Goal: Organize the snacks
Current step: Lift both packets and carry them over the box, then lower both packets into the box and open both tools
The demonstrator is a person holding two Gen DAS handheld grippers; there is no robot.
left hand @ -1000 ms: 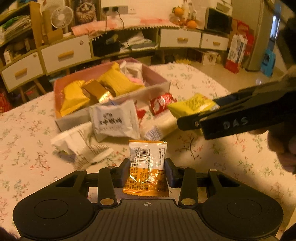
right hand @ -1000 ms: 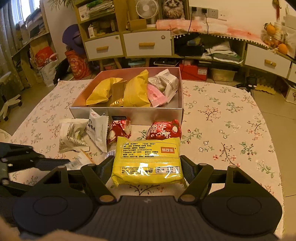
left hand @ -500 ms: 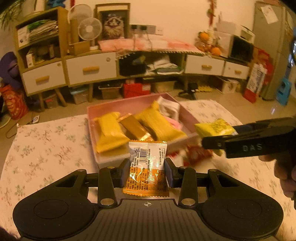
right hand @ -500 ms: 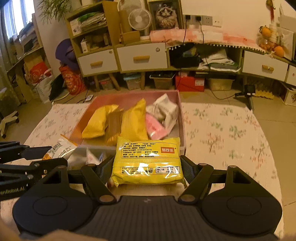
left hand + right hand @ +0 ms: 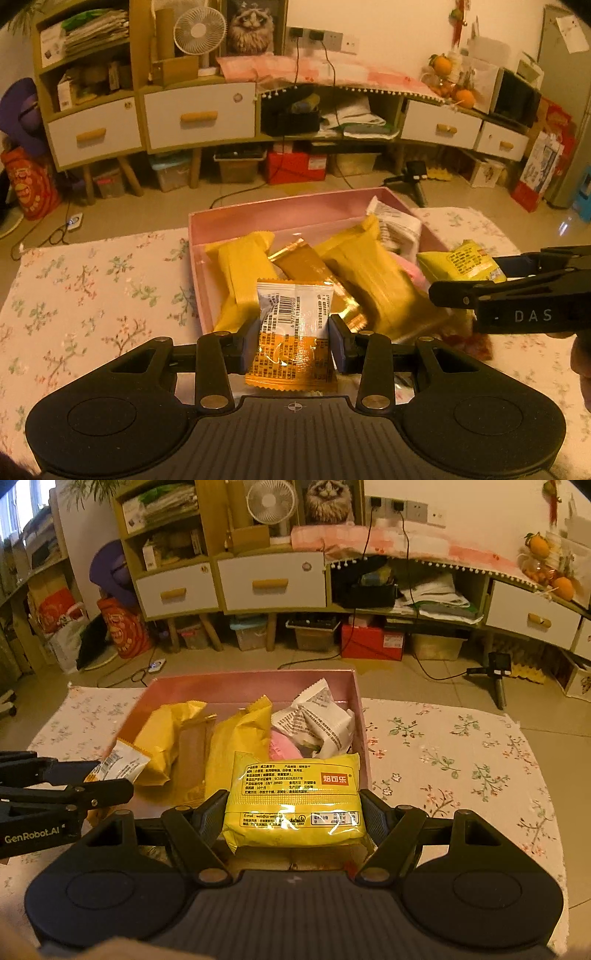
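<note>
My left tongs (image 5: pixel 293 338) clench a crinkly orange-and-white packet (image 5: pixel 293 336) and my right tongs (image 5: pixel 295 812) a glossy yellow pack (image 5: pixel 295 801), both above the pink box (image 5: pixel 251 681). It already holds several foil and paper pouches; these two remain to drop, I judge.

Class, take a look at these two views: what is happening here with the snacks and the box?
A person is sorting snacks into a pink box on a flowered tablecloth. The left gripper is shut on a small orange packet; the right gripper is shut on a bigger yellow packet. Both hang at the box's near edge, not yet released. Several packets already lie inside.
</note>
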